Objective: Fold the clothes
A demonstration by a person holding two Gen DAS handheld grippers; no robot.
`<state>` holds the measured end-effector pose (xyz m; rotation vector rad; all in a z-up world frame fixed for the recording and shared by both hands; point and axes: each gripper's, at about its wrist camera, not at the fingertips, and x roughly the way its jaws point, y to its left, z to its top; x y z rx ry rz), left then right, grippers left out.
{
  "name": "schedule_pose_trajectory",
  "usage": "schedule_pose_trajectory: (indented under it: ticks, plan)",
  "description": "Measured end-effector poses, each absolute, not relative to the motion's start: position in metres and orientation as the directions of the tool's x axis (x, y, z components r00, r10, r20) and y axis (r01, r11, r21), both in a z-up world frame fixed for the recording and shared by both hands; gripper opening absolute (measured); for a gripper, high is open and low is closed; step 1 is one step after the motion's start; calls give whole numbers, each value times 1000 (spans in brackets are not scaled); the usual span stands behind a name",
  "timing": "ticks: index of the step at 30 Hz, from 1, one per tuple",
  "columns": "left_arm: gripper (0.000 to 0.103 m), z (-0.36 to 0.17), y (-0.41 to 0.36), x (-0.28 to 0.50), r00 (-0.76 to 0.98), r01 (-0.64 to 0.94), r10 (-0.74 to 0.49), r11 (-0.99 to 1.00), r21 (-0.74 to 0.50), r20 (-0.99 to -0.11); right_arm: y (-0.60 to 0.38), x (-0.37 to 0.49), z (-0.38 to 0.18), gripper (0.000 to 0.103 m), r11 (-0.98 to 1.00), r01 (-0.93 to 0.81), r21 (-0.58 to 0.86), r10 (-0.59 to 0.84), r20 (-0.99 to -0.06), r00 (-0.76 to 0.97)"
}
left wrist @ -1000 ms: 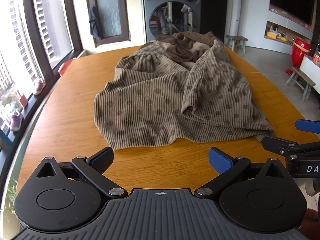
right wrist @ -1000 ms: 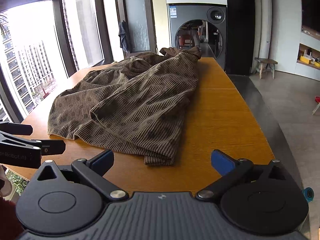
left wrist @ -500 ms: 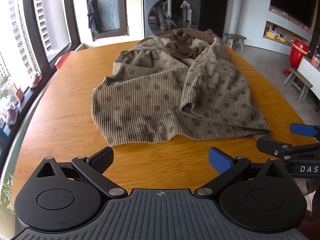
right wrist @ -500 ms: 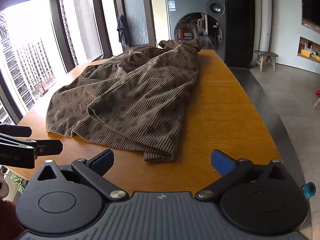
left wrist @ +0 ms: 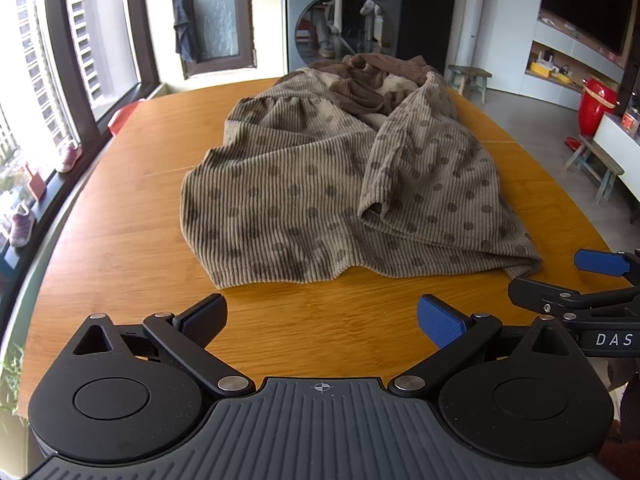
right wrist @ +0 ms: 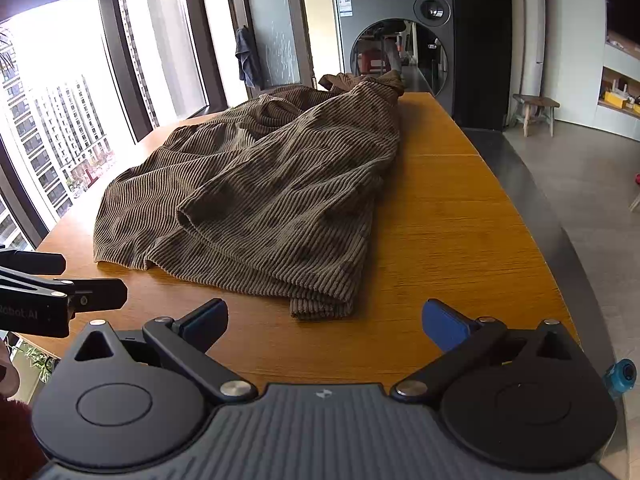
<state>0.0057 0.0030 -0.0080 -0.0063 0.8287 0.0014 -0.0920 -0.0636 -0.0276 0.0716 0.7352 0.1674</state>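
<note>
Clothes [left wrist: 344,184] lay crumpled on the worktop [left wrist: 120,220] before both wide-open, empty grippers, left gripper [left wrist: 320,318] and right gripper [right wrist: 324,320]; grabbing only one layer could drag the heap.

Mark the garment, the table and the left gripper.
garment [left wrist: 304,200], left wrist view, flat dotted front panel.
table [left wrist: 120,240], left wrist view, bare wood left of it.
left gripper [left wrist: 322,316], left wrist view, midway between open fingertips.
</note>
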Motion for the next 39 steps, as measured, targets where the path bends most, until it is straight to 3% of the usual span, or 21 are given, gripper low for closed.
schedule_pose_trajectory:
  ticks: [39]
  plan:
    - [103,-12,9,10,649,-20,-11,999,-32,-760,-68,-85,-32,103,981,-115,156,191,-681,707]
